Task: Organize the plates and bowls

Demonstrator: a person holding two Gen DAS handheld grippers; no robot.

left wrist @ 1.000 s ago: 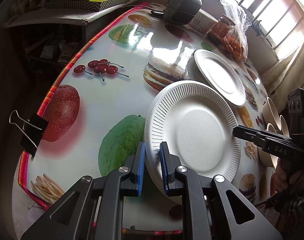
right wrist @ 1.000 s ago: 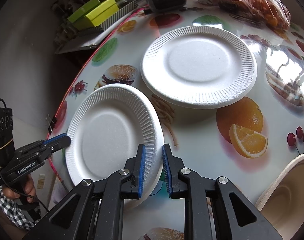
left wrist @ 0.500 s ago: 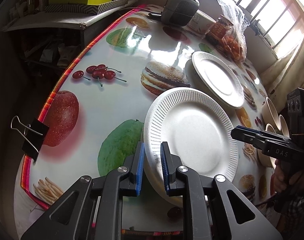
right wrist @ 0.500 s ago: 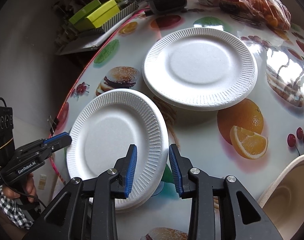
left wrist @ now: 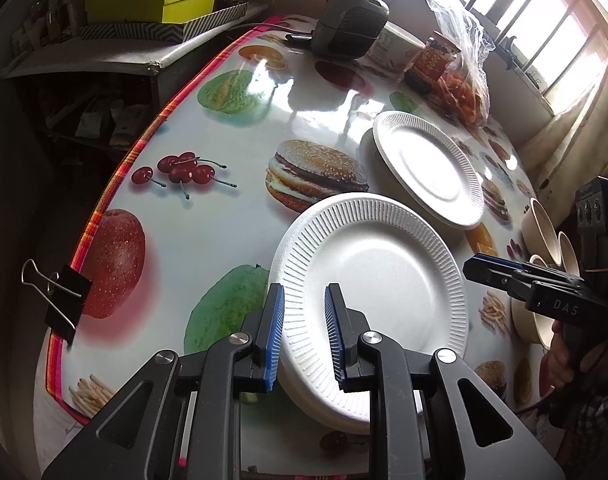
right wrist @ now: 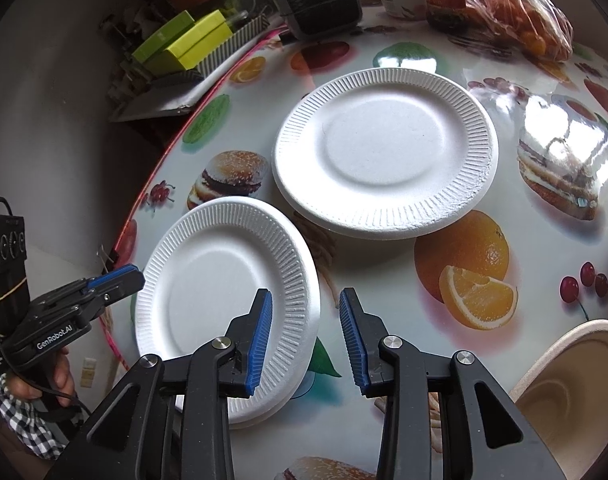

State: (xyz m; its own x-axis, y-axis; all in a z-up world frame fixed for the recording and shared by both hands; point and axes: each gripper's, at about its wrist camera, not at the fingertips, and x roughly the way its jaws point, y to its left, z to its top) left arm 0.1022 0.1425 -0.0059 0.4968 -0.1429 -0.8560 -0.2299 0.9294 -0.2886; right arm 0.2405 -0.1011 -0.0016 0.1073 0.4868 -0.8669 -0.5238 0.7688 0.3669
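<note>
The near plate (left wrist: 378,292) lay flat on the bench (left wrist: 231,236), apparently on top of at least one more plate, since a second rim showed beneath it in the right wrist view. The left hand-held gripper (left wrist: 304,332) stood with its jaws moderately parted on either side of that plate's near rim, the blue pads clear of the foam and gripping nothing. The right hand-held gripper (right wrist: 306,338) was spread wider still and held nothing; one finger hung over the plate's ribbed edge and the other over bare bench. Both openings read as a release: the plate seemed to have been set down on its pile, so neither tool needed to pinch it. The far plate (right wrist: 386,150) sat just beyond, close to the near one but not clearly touching it, and probably belongs on the same stack. Beige bowls (left wrist: 544,236) waited at the bench's right side, one bowl (right wrist: 572,392) close to the right tool, likely the later part of the sorting.
</note>
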